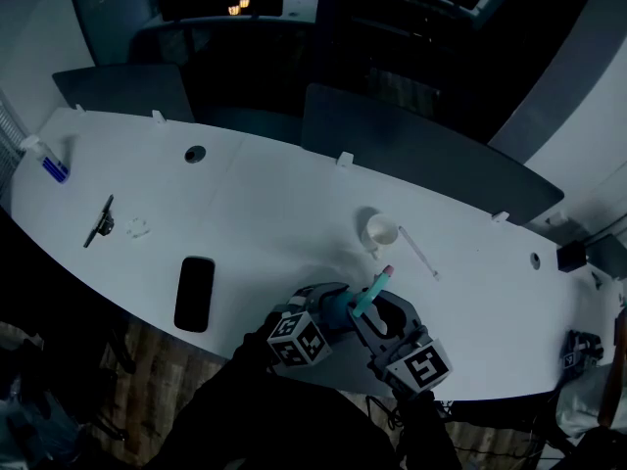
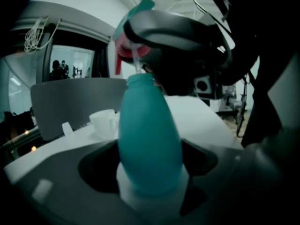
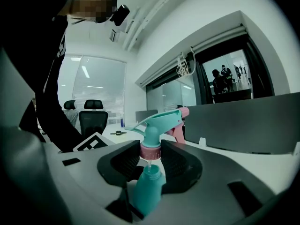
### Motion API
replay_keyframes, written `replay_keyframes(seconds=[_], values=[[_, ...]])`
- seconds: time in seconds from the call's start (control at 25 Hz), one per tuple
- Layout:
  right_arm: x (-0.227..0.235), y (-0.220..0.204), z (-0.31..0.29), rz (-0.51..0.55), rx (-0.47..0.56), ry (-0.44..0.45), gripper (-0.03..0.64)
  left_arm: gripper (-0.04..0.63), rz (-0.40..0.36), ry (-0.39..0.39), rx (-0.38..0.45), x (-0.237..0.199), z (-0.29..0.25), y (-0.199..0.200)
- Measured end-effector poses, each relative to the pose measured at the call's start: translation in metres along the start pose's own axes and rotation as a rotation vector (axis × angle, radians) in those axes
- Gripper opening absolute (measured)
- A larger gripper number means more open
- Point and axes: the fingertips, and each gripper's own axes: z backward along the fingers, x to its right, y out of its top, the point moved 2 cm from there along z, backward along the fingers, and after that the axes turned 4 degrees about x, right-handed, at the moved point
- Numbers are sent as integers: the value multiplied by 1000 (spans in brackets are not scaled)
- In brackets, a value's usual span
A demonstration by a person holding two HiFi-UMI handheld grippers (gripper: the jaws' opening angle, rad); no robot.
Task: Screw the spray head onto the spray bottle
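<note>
The left claw [image 2: 150, 170] is closed on the teal spray bottle [image 2: 149, 135], over the table [image 1: 274, 213] edge. Only the right gripper view shows the right claw [image 3: 151, 161] clamping the spray head [image 3: 154, 123] by its pink collar [image 3: 151, 151], just above the bottle neck.

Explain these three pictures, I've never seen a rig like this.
No robot here: a person holds a two-jaw hand-held gripper in each hand. The head view comes from a camera on the person's head, looking down at a white table with a black phone and a white cup. The other two views ride on the grippers. The left hand-held gripper clamps the teal spray bottle; the right hand-held gripper holds the spray head by its pink collar, just above the bottle's neck, not yet screwed on.
</note>
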Motion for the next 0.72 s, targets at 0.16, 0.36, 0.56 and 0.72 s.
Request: replay_keyframes(seconds=[0.16, 0.36, 0.56, 0.72], values=[[-1, -14, -4, 13, -22, -10, 143, 400, 11, 1, 2, -1, 0, 1], [2, -29, -3, 19, -48, -39, 143, 400, 16, -1, 4, -1, 1, 0], [2, -29, -4, 59, -74, -26, 143, 400, 18, 0, 2, -2, 0, 0], [1, -30, -5, 80, -139, -33, 143, 400, 8, 13, -8, -1, 0, -1]])
